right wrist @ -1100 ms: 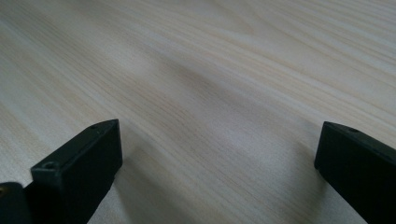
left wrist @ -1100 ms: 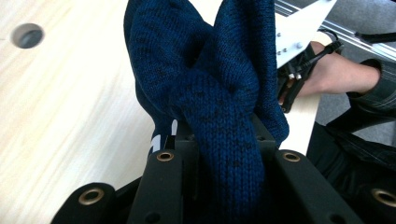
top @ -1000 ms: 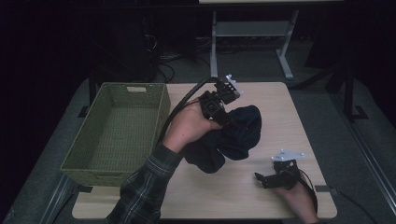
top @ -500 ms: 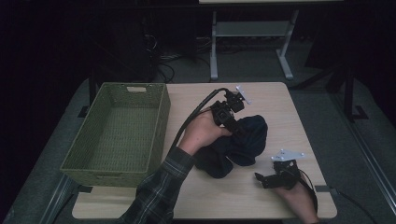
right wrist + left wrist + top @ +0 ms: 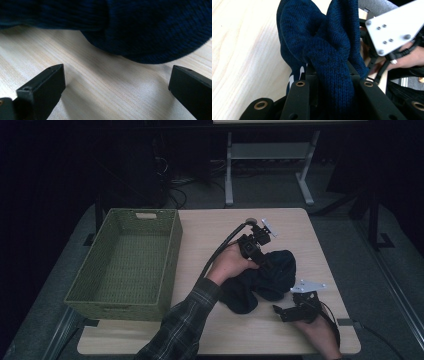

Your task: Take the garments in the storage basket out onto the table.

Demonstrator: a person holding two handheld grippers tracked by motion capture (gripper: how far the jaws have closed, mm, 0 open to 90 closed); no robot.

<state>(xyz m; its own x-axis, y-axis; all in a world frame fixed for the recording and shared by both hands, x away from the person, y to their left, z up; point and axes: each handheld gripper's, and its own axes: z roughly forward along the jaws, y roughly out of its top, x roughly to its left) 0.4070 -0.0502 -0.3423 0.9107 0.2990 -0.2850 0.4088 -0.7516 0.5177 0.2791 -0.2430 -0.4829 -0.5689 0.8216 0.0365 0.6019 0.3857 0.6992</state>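
Note:
A dark blue knitted garment [image 5: 262, 280] lies bunched on the wooden table [image 5: 210, 230], right of centre. My left gripper [image 5: 260, 254] sits on its upper edge, jaws shut on a thick fold of the knit [image 5: 332, 75] that fills the gap between them. My right gripper [image 5: 281, 312] rests low on the table near the front right, just below the garment. Its jaws stand wide open, with bare wood between them and the garment's edge [image 5: 140, 42] a little ahead of the fingertips.
A green woven basket [image 5: 172, 255] with nothing in it stands on the left half of the table. Bare wood stretches behind the garment and along the front edge. A metal stand and cables are on the floor beyond the table.
My left gripper has come down and toward the right with the garment, which now lies lower and more spread on the table. The right gripper has stayed put.

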